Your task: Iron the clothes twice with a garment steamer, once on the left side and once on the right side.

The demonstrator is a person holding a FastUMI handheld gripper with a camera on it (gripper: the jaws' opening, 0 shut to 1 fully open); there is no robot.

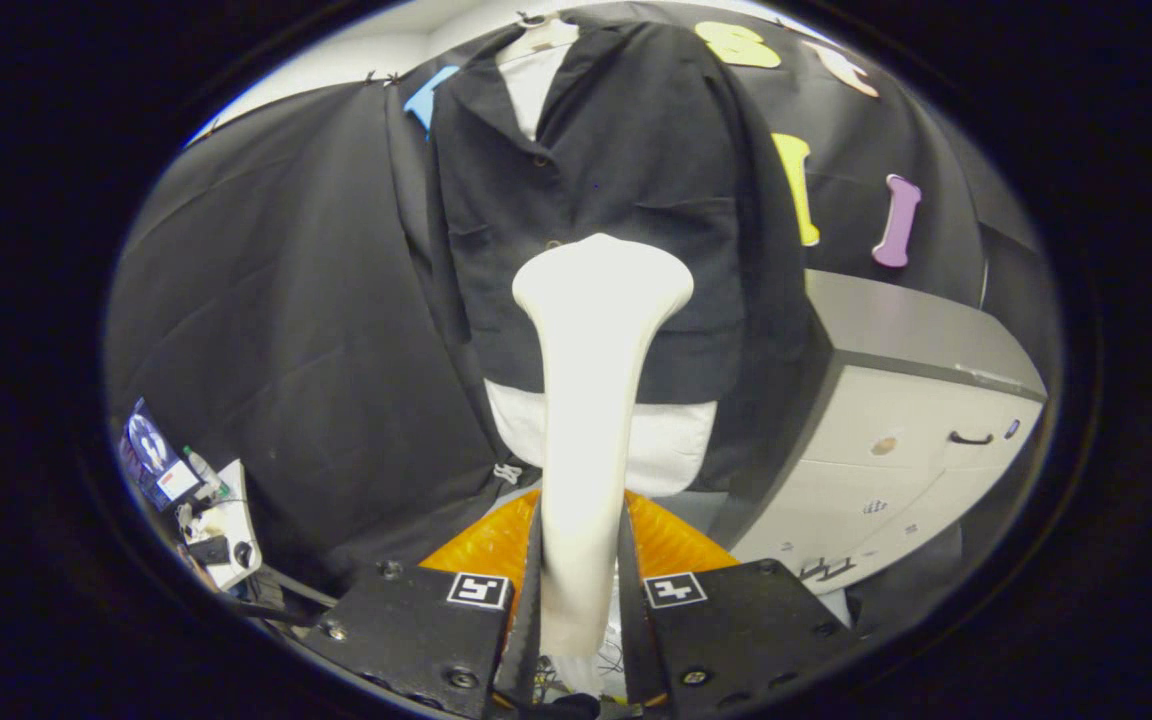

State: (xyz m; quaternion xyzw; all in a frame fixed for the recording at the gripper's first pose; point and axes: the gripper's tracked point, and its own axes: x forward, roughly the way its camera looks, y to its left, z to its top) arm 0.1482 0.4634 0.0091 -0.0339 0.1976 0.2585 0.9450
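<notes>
A black short-sleeved shirt (616, 170) hangs on a white mannequin torso (671, 445) straight ahead of me. My gripper (581, 590) is shut on the handle of a white garment steamer (591, 380), which stands upright between the fingers. The steamer's wide head (601, 285) sits in front of the shirt's lower middle, just below the chest pockets and near the button line. Whether the head touches the cloth I cannot tell. The white torso shows below the shirt's hem on both sides of the handle.
A grey-white cabinet (896, 430) with a dark drawer handle stands close to the right of the shirt. Low on the left lies a clutter of small devices and a bottle (201, 500). An orange object (671, 540) lies just beyond the fingers.
</notes>
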